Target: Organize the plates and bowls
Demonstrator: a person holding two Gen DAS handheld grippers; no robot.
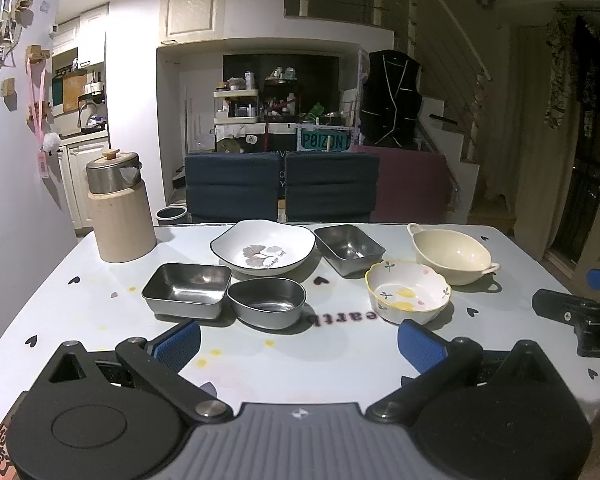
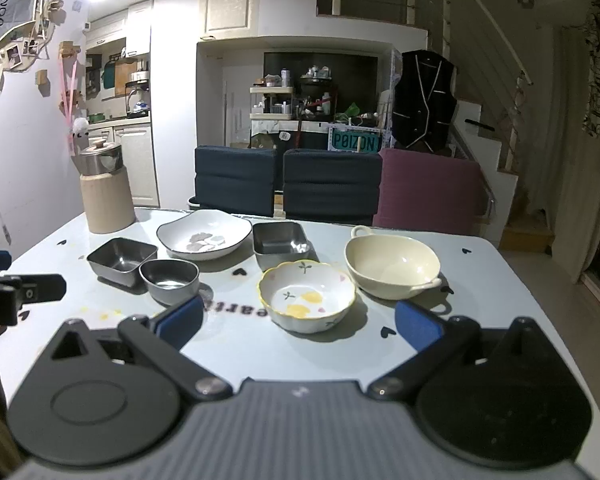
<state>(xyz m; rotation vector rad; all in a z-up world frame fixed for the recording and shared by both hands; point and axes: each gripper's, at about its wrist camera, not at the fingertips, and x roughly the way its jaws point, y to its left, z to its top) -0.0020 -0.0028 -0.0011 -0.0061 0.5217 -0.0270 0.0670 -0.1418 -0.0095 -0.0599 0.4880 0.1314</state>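
Observation:
On the white table (image 1: 284,368) stand a white leaf-print plate (image 1: 262,251), a square steel dish (image 1: 187,290), an oval steel bowl (image 1: 266,302), a second steel dish (image 1: 349,249), a yellow-rimmed flower bowl (image 1: 407,291) and a cream two-handled bowl (image 1: 452,255). My left gripper (image 1: 300,342) is open and empty, just in front of the oval steel bowl. My right gripper (image 2: 299,320) is open and empty, its jaws on either side of the flower bowl (image 2: 307,298), near its front. The cream bowl (image 2: 392,266) and the plate (image 2: 204,234) lie beyond it.
A wooden-cased steel kettle (image 1: 120,208) stands at the table's far left corner. Two dark blue chairs (image 1: 280,188) and a maroon chair (image 1: 412,184) line the far edge. The right gripper's body (image 1: 580,316) shows at the right of the left wrist view.

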